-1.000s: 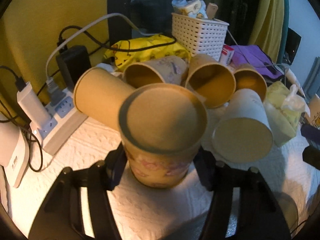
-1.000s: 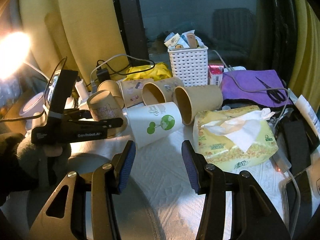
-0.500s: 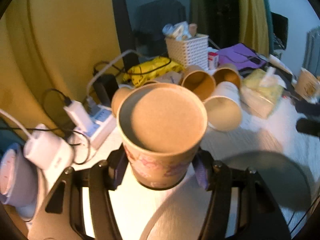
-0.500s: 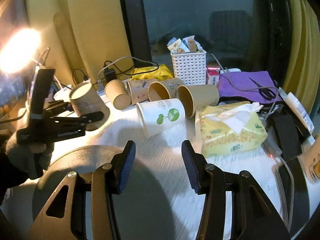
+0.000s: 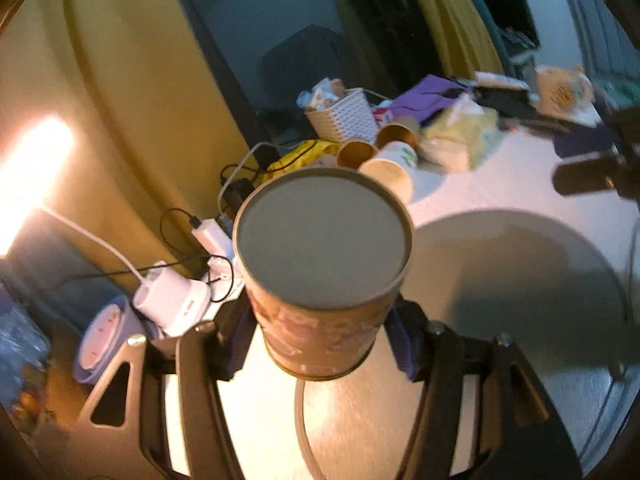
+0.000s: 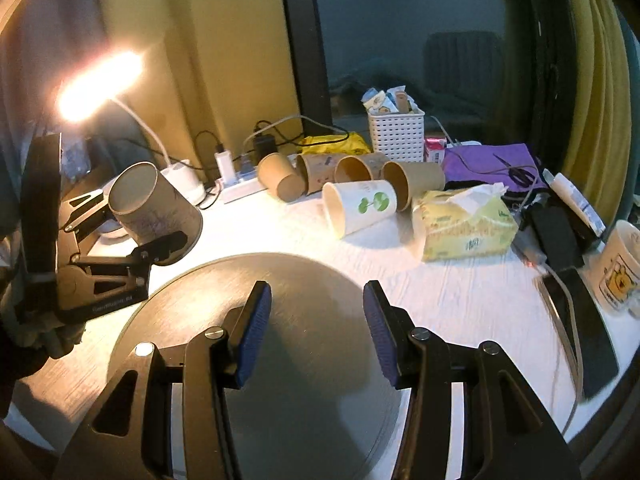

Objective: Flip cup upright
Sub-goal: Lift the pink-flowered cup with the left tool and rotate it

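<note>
My left gripper (image 5: pixel 320 344) is shut on a brown patterned paper cup (image 5: pixel 324 280). The cup's flat base faces the left wrist camera. In the right wrist view the same cup (image 6: pixel 156 212) is held in the air at the left, tilted, base up and to the left, above the table beside a round grey mat (image 6: pixel 280 340). The left gripper (image 6: pixel 160 240) clamps its sides. My right gripper (image 6: pixel 316 328) is open and empty over the mat. Several other paper cups (image 6: pixel 360 204) lie on their sides at the back of the table.
A tissue pack (image 6: pixel 464 224), a white basket (image 6: pixel 396 136), a power strip with chargers (image 6: pixel 240 184), a lit lamp (image 6: pixel 100 84), purple cloth with scissors (image 6: pixel 500 164), a phone (image 6: pixel 584 324) and a mug (image 6: pixel 620 268) crowd the back and right.
The left gripper has lifted the patterned cup away from the pile, back and to the left, and higher. The right gripper has pulled back and risen over the mat, still open.
</note>
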`<control>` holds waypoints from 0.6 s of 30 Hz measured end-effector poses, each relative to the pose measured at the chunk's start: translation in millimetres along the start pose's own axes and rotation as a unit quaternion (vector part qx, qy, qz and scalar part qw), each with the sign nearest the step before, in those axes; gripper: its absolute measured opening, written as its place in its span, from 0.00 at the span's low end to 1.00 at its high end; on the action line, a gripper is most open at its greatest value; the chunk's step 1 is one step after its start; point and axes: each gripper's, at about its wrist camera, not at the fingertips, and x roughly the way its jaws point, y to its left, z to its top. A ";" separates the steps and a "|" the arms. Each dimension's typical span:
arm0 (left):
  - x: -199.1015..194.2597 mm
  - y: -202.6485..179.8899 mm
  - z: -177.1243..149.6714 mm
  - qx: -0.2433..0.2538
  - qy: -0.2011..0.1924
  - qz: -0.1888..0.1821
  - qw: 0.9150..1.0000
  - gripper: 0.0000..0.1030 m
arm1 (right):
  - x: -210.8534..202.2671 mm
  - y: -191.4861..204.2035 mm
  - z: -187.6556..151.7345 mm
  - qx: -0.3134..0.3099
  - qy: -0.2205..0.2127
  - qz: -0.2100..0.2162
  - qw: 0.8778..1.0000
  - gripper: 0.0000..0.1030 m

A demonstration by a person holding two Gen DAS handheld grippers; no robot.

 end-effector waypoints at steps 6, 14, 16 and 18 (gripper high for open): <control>-27.1 -40.0 -14.6 0.072 -0.019 0.025 0.997 0.57 | -20.5 8.1 -26.9 0.010 0.004 0.003 1.000 0.49; -35.4 -89.3 -27.1 0.191 -0.041 0.074 0.978 0.57 | -35.7 2.4 -58.0 0.032 0.010 -0.007 0.999 0.49; -35.0 -101.2 -29.1 0.223 -0.045 0.086 0.970 0.57 | -36.5 -0.5 -63.3 0.037 0.011 -0.007 0.999 0.49; -33.5 -113.1 -31.1 0.254 -0.049 0.093 0.962 0.57 | -36.2 -4.6 -66.7 0.043 0.012 -0.008 0.999 0.49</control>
